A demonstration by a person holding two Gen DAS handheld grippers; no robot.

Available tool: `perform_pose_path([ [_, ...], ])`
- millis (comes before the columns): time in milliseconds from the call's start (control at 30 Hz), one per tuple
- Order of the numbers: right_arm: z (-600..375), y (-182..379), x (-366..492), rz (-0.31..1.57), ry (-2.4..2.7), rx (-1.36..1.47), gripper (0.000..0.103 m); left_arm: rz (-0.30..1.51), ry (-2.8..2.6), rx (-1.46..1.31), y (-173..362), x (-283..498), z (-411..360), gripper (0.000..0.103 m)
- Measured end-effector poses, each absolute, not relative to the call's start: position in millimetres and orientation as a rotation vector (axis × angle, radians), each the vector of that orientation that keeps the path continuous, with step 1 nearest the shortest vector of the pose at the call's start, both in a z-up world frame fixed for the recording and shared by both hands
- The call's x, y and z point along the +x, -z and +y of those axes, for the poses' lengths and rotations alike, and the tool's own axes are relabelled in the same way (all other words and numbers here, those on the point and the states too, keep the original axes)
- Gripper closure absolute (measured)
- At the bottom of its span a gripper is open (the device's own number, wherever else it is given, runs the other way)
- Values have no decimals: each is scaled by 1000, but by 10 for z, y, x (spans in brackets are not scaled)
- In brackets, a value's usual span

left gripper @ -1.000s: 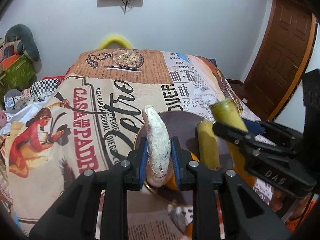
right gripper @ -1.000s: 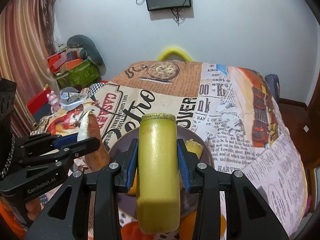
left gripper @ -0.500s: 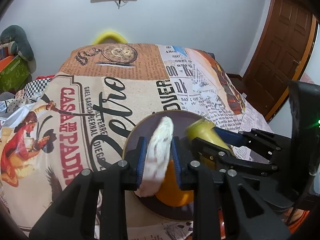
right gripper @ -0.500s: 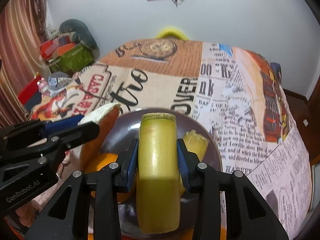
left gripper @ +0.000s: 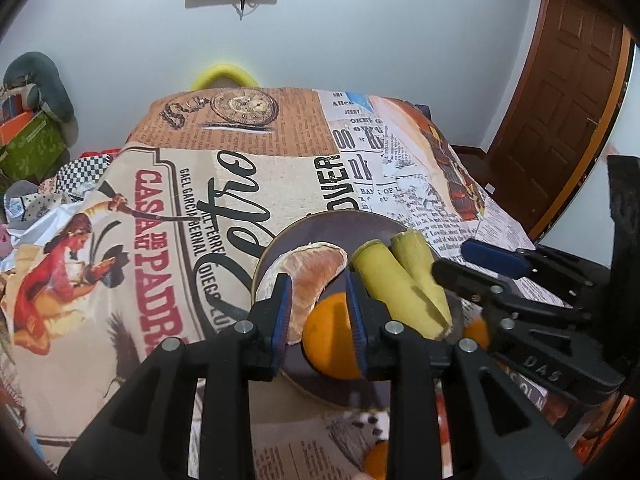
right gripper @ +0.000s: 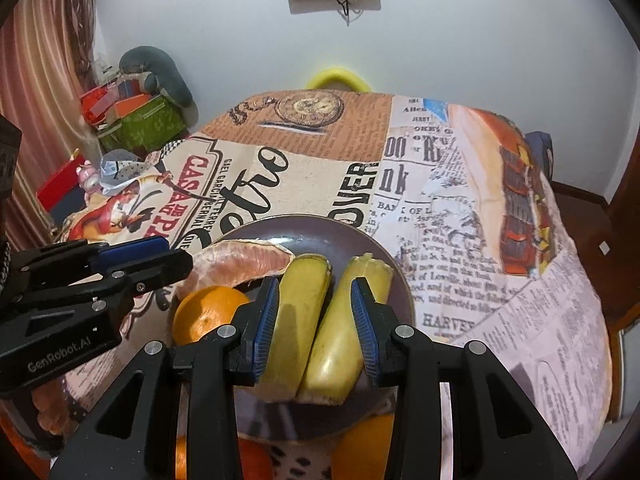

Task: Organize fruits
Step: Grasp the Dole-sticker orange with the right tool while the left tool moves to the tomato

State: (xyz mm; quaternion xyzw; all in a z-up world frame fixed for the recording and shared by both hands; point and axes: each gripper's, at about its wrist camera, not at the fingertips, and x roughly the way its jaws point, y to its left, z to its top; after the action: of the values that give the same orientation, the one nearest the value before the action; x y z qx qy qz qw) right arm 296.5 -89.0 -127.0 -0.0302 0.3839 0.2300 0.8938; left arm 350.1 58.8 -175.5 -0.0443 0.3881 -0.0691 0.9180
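A dark round plate [left gripper: 332, 226] [right gripper: 304, 232] sits on the printed tablecloth. On it lie a peeled pomelo wedge [left gripper: 316, 270] [right gripper: 240, 262], an orange [left gripper: 330, 340] [right gripper: 208, 312] and two yellow-green stalk pieces side by side [left gripper: 400, 288] [right gripper: 320, 320]. My left gripper [left gripper: 318, 312] is open, its jaws apart over the wedge's near end and the orange. My right gripper [right gripper: 314, 324] is open, its jaws straddling both stalk pieces without pressing them.
More oranges [right gripper: 360, 448] lie at the near edge below the plate. A yellow chair back [left gripper: 224, 74] stands behind the table's far end. Boxes and clutter [right gripper: 132, 120] are at the left, a wooden door [left gripper: 560, 100] at the right.
Both grippers came down to the plate and opened. The left let the pomelo wedge go flat on the plate. The right let its stalk piece go beside the other one.
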Motion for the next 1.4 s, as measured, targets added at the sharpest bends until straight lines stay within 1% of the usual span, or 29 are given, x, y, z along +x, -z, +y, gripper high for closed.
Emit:
perform_pose_path([
  [100, -960, 1160, 2816, 778, -473, -73, 69, 782, 139, -81, 1650, 3346, 571, 75],
  [167, -1011, 1094, 2711, 763, -462, -86, 67, 772, 134, -77, 1588, 3246, 568, 73],
  [233, -1095, 1020, 2573, 747, -451, -86, 64, 759, 129, -73, 1517, 3109, 558, 67],
  [367, -1249, 932, 2350, 736, -445, -65, 63, 746, 131, -64, 1422, 2829, 531, 66],
  [500, -1366, 900, 2147, 729, -433, -59, 61, 747, 118, -53, 1397, 2583, 492, 59],
  [567, -1414, 911, 2063, 728, -426, -62, 59, 757, 120, -53, 1416, 2510, 460, 58],
  [733, -1522, 994, 1952, 749, -425, -61, 56, 788, 133, -54, 1509, 2401, 298, 55],
  [833, -1597, 1073, 1899, 764, -427, -51, 48, 808, 139, -55, 1593, 2393, 199, 54],
  [1300, -1654, 1608, 2167, 873, -442, -33, 47, 932, 167, -71, 2148, 2688, -64, 54],
  [1367, -1641, 1663, 2231, 882, -443, -28, 44, 944, 169, -75, 2209, 2738, -64, 54],
  [1400, -1630, 1689, 2267, 886, -446, -27, 43, 948, 174, -79, 2226, 2758, -63, 52],
])
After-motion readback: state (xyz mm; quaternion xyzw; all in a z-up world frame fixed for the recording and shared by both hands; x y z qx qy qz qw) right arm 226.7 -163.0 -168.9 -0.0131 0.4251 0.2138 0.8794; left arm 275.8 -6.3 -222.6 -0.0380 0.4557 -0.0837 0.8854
